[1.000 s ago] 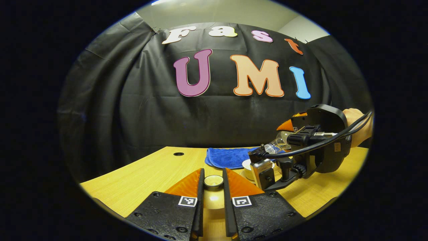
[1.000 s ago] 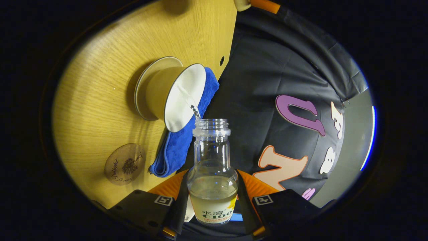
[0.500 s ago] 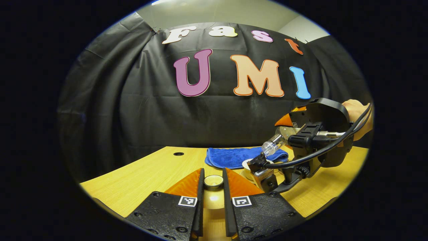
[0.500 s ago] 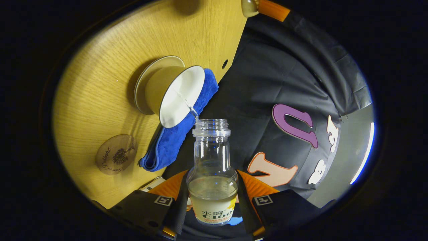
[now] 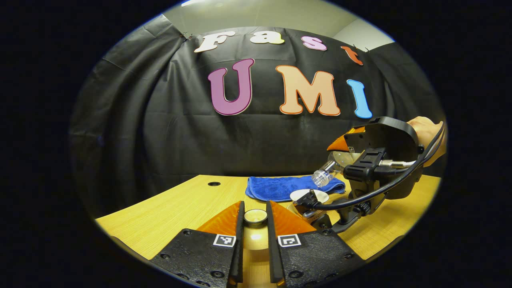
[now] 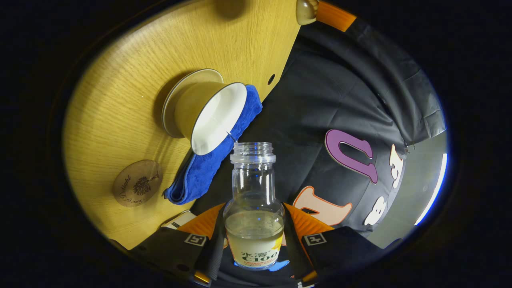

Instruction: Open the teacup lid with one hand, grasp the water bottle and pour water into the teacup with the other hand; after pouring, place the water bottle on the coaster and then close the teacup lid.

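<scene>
Water bottle (image 6: 253, 208) sits clamped between the right gripper's (image 6: 253, 236) fingers, tilted with its open mouth just beside the teacup (image 6: 208, 116) rim above the saucer (image 6: 170, 108). The left gripper (image 5: 255, 224) pinches the teacup lid (image 5: 255, 216). A coaster (image 6: 137, 189) lies near the blue cloth (image 6: 208, 168).

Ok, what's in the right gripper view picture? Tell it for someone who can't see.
The right hand-held gripper clamps a tipped glass water bottle, its open mouth close to the rim of a teacup on its saucer. Beside them on the wooden table lie a blue cloth and a round coaster.
</scene>
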The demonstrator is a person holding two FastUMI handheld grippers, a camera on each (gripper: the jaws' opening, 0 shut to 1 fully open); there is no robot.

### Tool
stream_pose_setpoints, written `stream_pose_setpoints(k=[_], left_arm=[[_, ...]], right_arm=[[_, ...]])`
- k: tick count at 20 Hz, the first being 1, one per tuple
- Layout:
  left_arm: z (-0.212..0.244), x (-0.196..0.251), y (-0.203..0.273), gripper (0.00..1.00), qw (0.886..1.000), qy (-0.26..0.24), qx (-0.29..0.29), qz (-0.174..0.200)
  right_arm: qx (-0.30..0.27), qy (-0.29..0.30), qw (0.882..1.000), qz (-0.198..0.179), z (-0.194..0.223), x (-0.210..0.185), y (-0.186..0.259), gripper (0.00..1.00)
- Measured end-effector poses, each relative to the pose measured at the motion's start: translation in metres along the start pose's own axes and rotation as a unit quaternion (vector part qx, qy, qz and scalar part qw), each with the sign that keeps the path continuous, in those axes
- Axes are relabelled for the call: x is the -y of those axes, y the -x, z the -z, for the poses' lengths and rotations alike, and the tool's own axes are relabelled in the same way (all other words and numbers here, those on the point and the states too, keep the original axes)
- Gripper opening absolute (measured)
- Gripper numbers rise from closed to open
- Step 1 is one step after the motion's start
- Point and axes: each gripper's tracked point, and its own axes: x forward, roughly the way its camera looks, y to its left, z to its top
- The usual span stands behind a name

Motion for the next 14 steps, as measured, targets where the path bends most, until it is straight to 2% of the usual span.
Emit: stream_pose_setpoints(k=[8, 11, 14], left_arm=[[-0.001, 0.000, 0.000, 0.23, 1.000, 0.000, -0.001, 0.000], [-0.001, -0.001, 0.000, 0.23, 1.000, -0.001, 0.000, 0.001], [-0.001, 0.000, 0.000, 0.23, 1.000, -0.002, 0.001, 0.000]], right_arm=[[0.003, -0.026, 1.000, -0.001, -0.001, 0.003, 0.000, 0.73], [0.001, -0.077, 0.997, -0.016, 0.000, 0.006, -0.004, 0.72], [-0.005, -0.158, 0.986, -0.045, 0.001, -0.008, -0.004, 0.75]])
